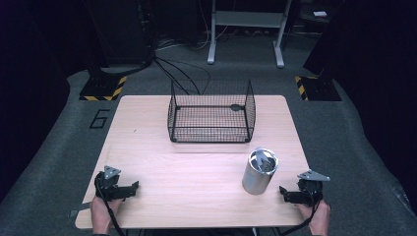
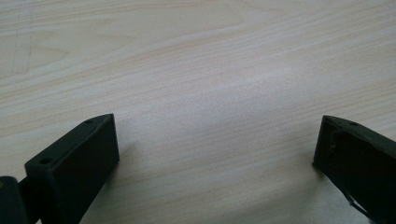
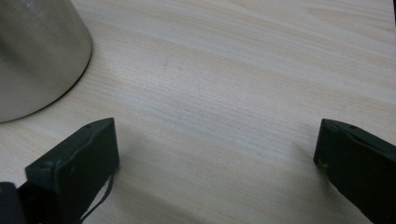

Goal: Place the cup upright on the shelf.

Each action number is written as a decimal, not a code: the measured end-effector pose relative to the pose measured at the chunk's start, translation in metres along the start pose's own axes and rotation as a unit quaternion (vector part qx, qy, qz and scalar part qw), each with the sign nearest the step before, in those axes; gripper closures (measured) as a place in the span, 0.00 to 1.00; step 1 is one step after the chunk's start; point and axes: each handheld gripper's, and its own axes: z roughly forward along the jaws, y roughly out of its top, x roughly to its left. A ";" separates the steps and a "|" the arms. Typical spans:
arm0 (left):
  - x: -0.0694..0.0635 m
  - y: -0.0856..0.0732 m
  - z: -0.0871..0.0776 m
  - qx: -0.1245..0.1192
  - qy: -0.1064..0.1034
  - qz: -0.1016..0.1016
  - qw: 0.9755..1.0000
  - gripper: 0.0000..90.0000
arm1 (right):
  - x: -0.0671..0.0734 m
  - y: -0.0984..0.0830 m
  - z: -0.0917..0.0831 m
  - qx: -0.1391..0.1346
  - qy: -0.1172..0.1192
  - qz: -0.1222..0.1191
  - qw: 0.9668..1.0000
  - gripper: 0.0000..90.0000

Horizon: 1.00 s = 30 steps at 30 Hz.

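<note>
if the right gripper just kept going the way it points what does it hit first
Probably the metal cup: the right gripper points left toward its base, jaws open. In the right gripper view the cup sits off-centre, so it might slip past.

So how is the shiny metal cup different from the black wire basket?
The metal cup is a tall round cylinder with solid silver walls; the wire basket is a low box of black mesh you can see through. The metal cup stands near the right gripper, while the wire basket sits farther back, mid-table. Something grey lies inside the metal cup; the wire basket looks empty. Both stand upright, open-topped, on the wooden table.
</note>
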 end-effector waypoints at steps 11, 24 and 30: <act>-0.001 0.004 0.004 -0.001 0.007 -0.003 1.000 0.00 | 0.001 0.001 0.000 0.007 -0.002 0.006 1.000 0.00; -0.001 0.004 0.004 -0.003 0.006 -0.006 1.000 0.00 | 0.002 0.000 -0.006 0.003 0.013 0.015 1.000 0.00; -0.001 0.004 0.004 -0.002 0.005 -0.005 1.000 0.00 | 0.012 0.002 -0.020 -0.006 0.023 0.019 1.000 0.00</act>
